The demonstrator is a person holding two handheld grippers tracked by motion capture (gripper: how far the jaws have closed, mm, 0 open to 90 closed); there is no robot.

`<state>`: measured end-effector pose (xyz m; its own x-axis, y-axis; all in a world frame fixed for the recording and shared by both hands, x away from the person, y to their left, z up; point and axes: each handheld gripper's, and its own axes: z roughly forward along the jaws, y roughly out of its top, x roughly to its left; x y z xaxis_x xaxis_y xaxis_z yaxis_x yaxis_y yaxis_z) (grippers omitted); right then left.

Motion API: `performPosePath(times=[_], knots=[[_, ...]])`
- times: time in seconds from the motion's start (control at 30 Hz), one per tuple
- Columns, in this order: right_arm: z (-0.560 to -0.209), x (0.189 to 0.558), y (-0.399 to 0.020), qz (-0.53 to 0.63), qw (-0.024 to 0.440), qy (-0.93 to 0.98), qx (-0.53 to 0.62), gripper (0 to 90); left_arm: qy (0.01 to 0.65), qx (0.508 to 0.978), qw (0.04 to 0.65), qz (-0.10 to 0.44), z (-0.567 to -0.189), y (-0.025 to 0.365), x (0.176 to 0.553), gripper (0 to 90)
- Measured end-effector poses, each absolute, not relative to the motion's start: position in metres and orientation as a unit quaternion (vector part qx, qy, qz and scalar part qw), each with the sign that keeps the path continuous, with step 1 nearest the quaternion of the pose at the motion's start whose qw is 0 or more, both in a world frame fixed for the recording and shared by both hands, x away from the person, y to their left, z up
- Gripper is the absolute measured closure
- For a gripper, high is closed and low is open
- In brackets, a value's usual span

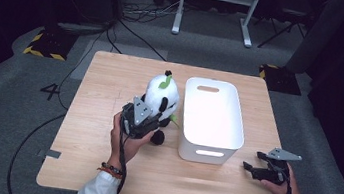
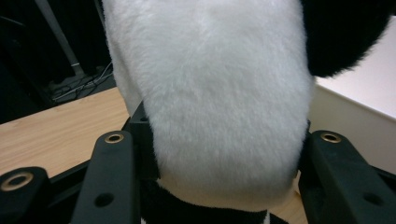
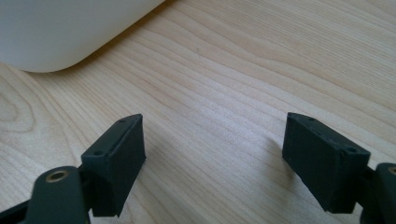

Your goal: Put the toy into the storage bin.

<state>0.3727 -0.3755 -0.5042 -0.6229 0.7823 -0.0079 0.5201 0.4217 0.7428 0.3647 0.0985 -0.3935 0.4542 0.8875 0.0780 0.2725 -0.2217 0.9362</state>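
A black and white plush panda (image 1: 162,97) with a green sprout on its head stands on the wooden table (image 1: 111,84), just left of a white plastic bin (image 1: 212,118). My left gripper (image 1: 149,119) is shut on the panda's body from the near side. In the left gripper view the white fur (image 2: 224,102) bulges between the two black jaws, which press into it on both sides. My right gripper (image 1: 250,169) rests low at the table's front right, beside the bin's near corner. Its jaws stand wide apart over bare wood (image 3: 210,140), with the bin's rounded corner (image 3: 60,32) ahead.
The white bin is empty and has handle slots at both ends. Beyond the table lie grey carpet, loose cables (image 1: 141,12), a white desk frame (image 1: 215,2) and yellow-black floor markers (image 1: 45,45).
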Motion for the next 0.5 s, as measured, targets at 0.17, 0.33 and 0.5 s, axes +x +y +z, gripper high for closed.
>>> performPosePath(times=[0.17, 0.33, 0.5], knots=[[-0.504, 0.373, -0.376, 0.365, 0.18, 0.824, 0.395, 21.1, 0.409, 0.701, 0.481, 0.331, -0.385, 0.102, 0.362, 48.7], [-0.504, 0.373, -0.376, 0.365, 0.18, 0.824, 0.395, 21.1, 0.406, 0.692, 0.494, 0.335, -0.376, 0.103, 0.358, 48.6], [-0.504, 0.373, -0.375, 0.365, 0.18, 0.824, 0.396, 21.1, 0.404, 0.687, 0.501, 0.337, -0.364, 0.101, 0.357, 48.4]])
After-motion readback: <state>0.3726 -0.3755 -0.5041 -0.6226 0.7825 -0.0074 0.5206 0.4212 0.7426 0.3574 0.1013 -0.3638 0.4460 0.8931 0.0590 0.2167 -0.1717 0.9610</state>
